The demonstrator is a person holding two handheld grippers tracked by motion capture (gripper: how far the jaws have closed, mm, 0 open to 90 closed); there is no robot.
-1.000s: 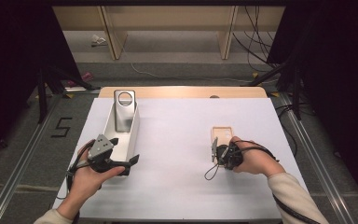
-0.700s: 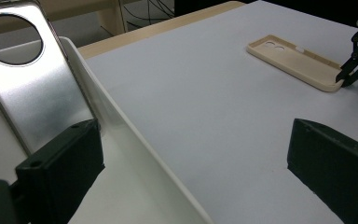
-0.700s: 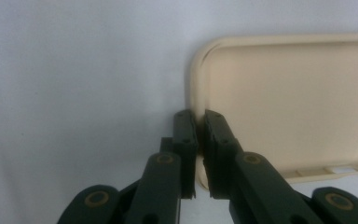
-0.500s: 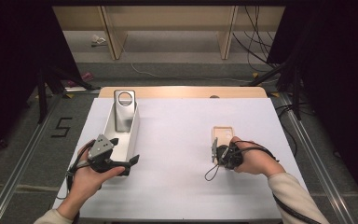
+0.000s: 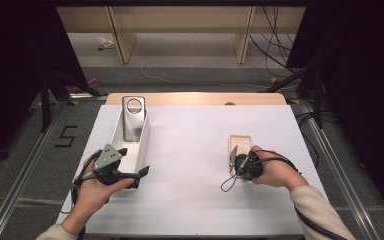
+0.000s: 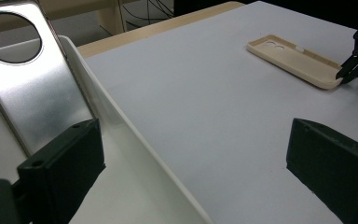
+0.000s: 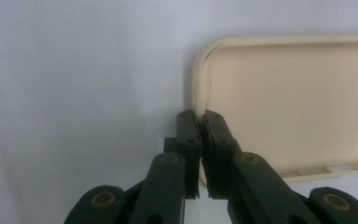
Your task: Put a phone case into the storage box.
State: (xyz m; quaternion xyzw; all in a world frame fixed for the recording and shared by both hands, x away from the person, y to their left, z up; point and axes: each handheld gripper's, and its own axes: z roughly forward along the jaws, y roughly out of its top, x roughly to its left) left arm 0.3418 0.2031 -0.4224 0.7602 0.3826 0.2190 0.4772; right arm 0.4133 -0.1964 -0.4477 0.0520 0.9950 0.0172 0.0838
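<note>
Beige phone case (image 5: 240,146) lies flat at 3 o'clock on the white tabletop (image 5: 190,150); right gripper (image 5: 233,159) has just closed on its near rim.

Left gripper view: fingers (image 6: 63,165) apart, straddling the white tray (image 6: 135,154) wall, metal phone stand (image 6: 25,88) inside.

Right gripper view: thin-wall pinch, so the case may slip.

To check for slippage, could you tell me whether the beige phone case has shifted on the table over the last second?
No. The phone case sits at the same spot relative to the table's far wooden edge.
</note>
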